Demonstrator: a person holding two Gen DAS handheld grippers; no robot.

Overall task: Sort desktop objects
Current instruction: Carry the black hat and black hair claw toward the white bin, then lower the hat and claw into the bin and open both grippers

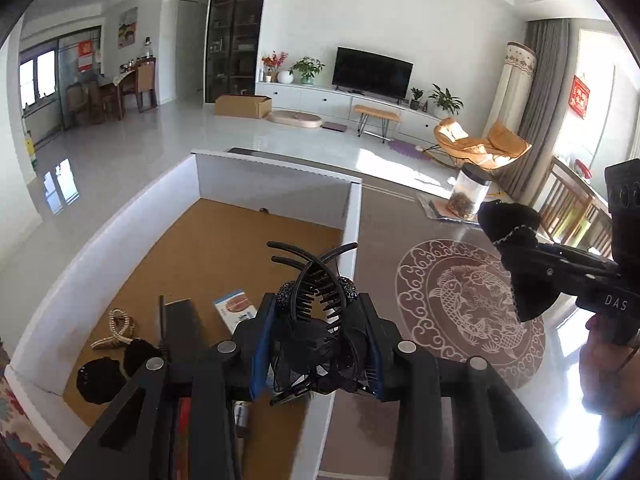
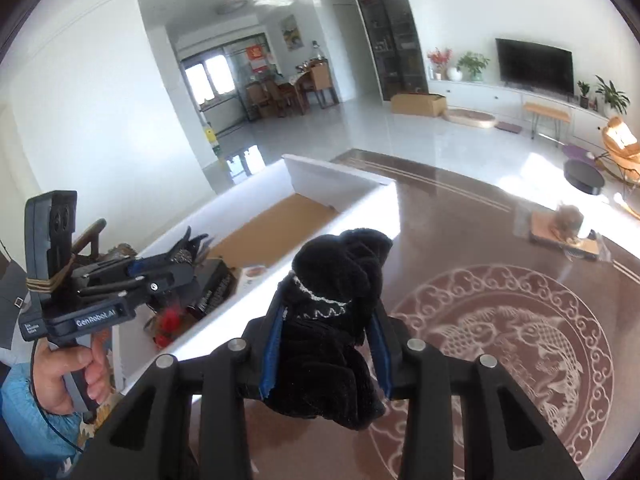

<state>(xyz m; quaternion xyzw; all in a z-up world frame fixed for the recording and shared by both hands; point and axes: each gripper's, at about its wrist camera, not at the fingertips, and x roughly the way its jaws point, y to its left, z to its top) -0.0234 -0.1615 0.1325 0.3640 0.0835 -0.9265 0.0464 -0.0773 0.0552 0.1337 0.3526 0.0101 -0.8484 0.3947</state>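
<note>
My left gripper [image 1: 318,320] is shut on a black hair claw clip [image 1: 316,280] with a mesh bow and dark rhinestones. It holds the clip in the air over the right side of a white box [image 1: 280,176] with a brown cardboard floor. My right gripper [image 2: 328,320] is shut on a black velvet hair accessory [image 2: 340,264] with silver zigzag trim, raised over the brown table just right of the box [image 2: 332,184]. Each view shows the other tool: the right gripper [image 1: 520,264] at the far right, the left gripper [image 2: 180,260] at the left in a hand.
Inside the box lie a gold twisted hair band [image 1: 116,328], black round pieces [image 1: 100,376], a dark flat case [image 1: 182,320], a printed card [image 1: 236,312] and something red [image 2: 170,320]. The table [image 1: 472,304] bears a koi medallion, a clear jar [image 1: 468,196] and a black round lid [image 2: 584,176].
</note>
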